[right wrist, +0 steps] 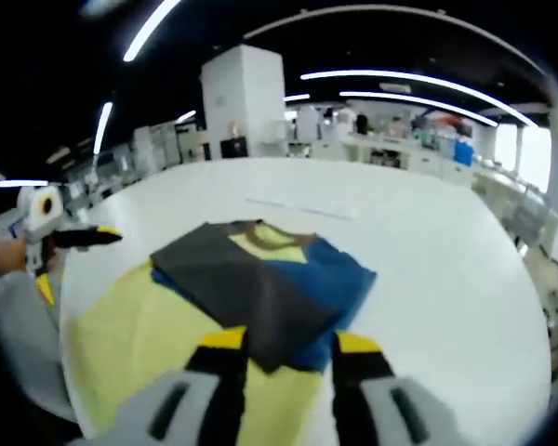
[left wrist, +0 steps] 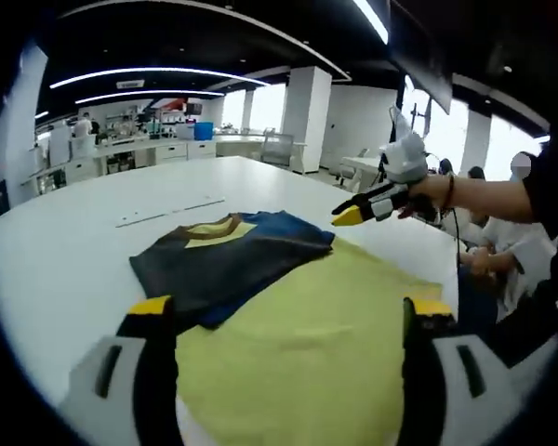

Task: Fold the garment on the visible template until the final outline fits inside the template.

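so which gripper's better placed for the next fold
right, probably: the garment has its near corner just ahead of the right gripper, jaws open, while the left gripper hangs off beside the template

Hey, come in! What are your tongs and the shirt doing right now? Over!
Left tongs open, empty, above yellow template sheet. Right tongs open, empty. Dark grey, blue and yellow folded garment lies on white table, partly on template. Nothing in the way.
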Demonstrator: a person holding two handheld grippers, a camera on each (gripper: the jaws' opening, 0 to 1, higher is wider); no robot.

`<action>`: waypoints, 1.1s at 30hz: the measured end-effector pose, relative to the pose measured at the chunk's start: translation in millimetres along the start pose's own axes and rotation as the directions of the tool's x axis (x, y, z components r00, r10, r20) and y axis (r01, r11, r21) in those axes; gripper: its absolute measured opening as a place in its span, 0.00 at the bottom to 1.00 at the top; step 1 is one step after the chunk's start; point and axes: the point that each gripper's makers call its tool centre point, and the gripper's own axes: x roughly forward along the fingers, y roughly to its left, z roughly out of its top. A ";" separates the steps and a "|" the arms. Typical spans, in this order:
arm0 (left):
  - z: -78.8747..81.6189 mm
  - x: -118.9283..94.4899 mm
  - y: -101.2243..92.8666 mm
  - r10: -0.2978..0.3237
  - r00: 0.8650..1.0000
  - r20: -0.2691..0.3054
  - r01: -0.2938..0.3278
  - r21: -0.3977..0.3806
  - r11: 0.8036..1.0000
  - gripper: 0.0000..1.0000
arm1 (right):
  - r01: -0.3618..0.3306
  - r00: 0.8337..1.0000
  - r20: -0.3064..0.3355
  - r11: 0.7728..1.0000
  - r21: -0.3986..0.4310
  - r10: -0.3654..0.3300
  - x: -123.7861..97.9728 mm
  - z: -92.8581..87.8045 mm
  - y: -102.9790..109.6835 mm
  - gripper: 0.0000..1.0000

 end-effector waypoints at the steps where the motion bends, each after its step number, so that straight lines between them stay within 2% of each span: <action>1: -2.2 -3.4 1.0 0.005 1.000 0.001 -0.005 -0.016 1.000 0.99 | 0.001 1.000 -0.004 1.000 0.016 0.000 4.6 0.2 -2.7 0.29; 10: -16.6 -25.6 1.2 0.034 0.999 -0.013 -0.034 -0.036 0.999 0.99 | 0.018 0.999 -0.032 0.999 0.032 -0.017 29.6 -1.6 -16.9 0.24; 13: -19.4 -28.3 -1.4 0.038 0.999 -0.027 -0.038 -0.016 0.999 0.99 | 0.017 0.999 -0.040 0.999 0.041 -0.015 36.4 -2.7 -17.9 0.23; 18: -19.1 -30.1 -3.4 0.041 0.999 -0.023 -0.042 -0.023 0.999 0.99 | 0.055 0.996 -0.066 0.998 0.042 -0.052 42.3 -9.1 -22.1 0.23; 23: -21.8 -31.3 -1.5 0.044 0.998 -0.036 -0.044 -0.009 0.999 0.99 | 0.068 0.994 -0.084 0.997 0.037 -0.065 49.7 -15.4 -27.1 0.15; 28: -23.3 -33.7 1.1 0.054 0.998 -0.035 -0.055 -0.022 0.998 0.99 | 0.059 0.995 -0.084 0.998 0.029 -0.057 50.6 -15.3 -23.8 0.00; 33: -26.6 -35.5 1.8 0.060 0.997 -0.047 -0.061 -0.025 0.998 0.99 | 0.065 0.995 -0.080 0.997 0.030 -0.063 49.4 -10.8 -25.5 0.00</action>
